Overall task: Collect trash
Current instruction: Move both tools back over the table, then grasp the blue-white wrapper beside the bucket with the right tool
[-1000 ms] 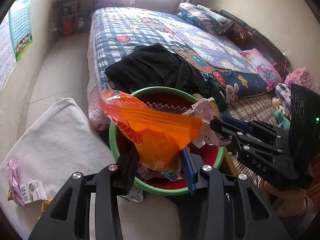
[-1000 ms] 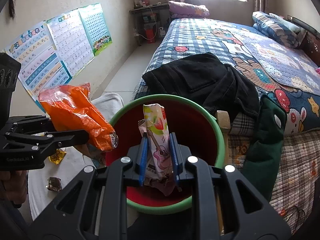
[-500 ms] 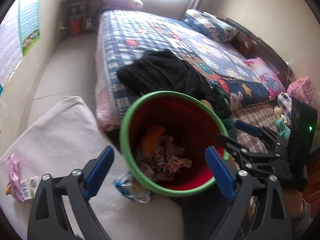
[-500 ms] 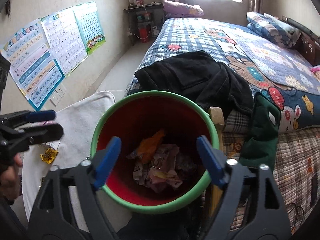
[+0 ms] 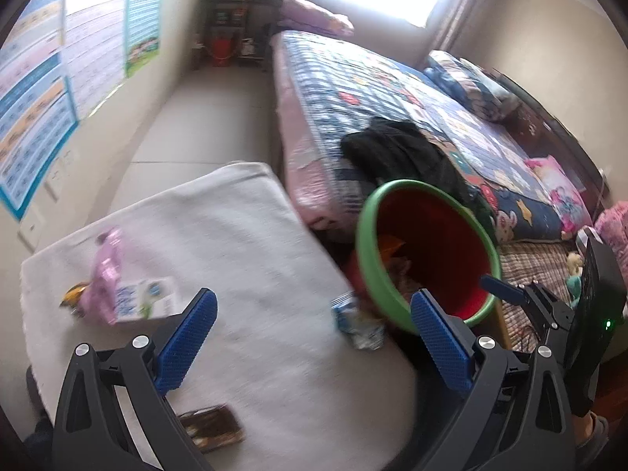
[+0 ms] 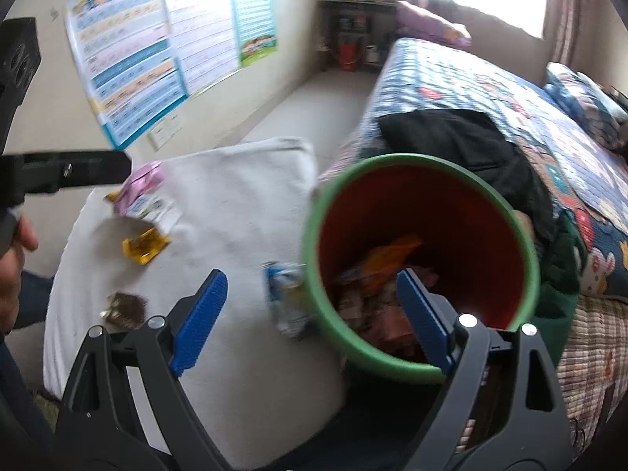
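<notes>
A red bin with a green rim (image 5: 367,259) (image 6: 392,369) stands beside the bed, and an orange wrapper (image 6: 392,253) lies on the trash inside it. My left gripper (image 5: 313,298) hangs over the white mat (image 5: 219,227), jaws opening, nothing between them. My right gripper (image 6: 312,276) straddles the bin's near rim, jaws also opening and empty. On the mat lie a milk carton (image 5: 145,304), a pink wrapper (image 5: 108,263), a yellow wrapper (image 6: 145,245), a brown wrapper (image 5: 212,428) and a blue-white wrapper (image 6: 288,298) against the bin.
The bed (image 5: 353,90) with a patterned quilt runs along the right, with black clothing (image 5: 396,149) heaped near the bin. Posters (image 6: 157,51) cover the left wall. A shelf (image 5: 235,27) stands at the far end of the bare floor strip.
Both grippers opened and dropped their loads, the orange bag and the pale wrapper, into the bin. Both then swung left, so the mat and its litter fill more of each view.
</notes>
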### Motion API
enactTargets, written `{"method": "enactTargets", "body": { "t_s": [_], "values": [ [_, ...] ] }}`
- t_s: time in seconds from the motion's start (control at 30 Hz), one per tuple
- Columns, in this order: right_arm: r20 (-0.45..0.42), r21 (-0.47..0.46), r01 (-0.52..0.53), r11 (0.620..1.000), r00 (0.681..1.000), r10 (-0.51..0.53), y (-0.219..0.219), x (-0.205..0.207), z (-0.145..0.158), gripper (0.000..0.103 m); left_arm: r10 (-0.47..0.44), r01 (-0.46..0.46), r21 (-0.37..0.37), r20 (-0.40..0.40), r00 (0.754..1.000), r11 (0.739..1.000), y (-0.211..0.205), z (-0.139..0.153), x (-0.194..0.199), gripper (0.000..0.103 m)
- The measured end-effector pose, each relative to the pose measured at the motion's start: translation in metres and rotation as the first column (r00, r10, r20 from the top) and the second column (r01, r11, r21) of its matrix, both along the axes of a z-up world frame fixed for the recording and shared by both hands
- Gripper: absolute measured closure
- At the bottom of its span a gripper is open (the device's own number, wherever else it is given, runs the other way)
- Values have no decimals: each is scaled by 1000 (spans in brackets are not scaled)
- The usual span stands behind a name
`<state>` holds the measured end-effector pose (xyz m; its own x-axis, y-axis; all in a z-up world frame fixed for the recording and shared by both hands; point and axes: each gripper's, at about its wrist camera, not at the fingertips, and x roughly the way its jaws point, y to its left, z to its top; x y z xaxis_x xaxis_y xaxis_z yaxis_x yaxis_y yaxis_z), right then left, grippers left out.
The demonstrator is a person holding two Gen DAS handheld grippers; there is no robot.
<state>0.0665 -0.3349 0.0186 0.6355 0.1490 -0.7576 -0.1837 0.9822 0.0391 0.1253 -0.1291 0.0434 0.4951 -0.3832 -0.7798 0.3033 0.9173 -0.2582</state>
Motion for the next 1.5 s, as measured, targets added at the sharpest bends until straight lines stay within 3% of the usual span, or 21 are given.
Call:
{"method": "enactTargets", "body": {
  "t_s": [0.27, 0.47, 0.6, 0.83, 1.0, 1.27, 1.5],
  "values": [
    [-54, -21, -88, 996, 995, 87, 55, -13, -24, 17, 140, -140, 1, -1, 990, 990, 93, -4, -24, 8],
    [-82, -107, -150, 983, 987, 142, 88, -18, -44, 17, 256, -257, -17, -18, 966, 966, 155, -13, -33, 8],
    [-94, -186, -177, 966, 982, 162, 101, -17, -59, 25, 304, -305, -37, -32, 952, 952, 179, -19, -36, 8],
    [-117, -295, -168, 940, 983, 140, 105, -3, -83, 37, 319, -322, -29, -72, 945, 946, 188, -36, -35, 8],
    [-147, -357, -169, 919, 981, 123, 103, 13, -101, 39, 294, -297, -21, -89, 952, 955, 180, -43, -30, 8],
    [-189, -369, -138, 919, 979, 71, 93, 39, -123, 42, 286, -291, -37, -109, 952, 956, 175, -48, -20, 8],
    [-207, -376, -121, 919, 977, 44, 94, 51, -132, 61, 284, -292, -53, -125, 951, 955, 173, -51, -16, 8]
  ]
}}
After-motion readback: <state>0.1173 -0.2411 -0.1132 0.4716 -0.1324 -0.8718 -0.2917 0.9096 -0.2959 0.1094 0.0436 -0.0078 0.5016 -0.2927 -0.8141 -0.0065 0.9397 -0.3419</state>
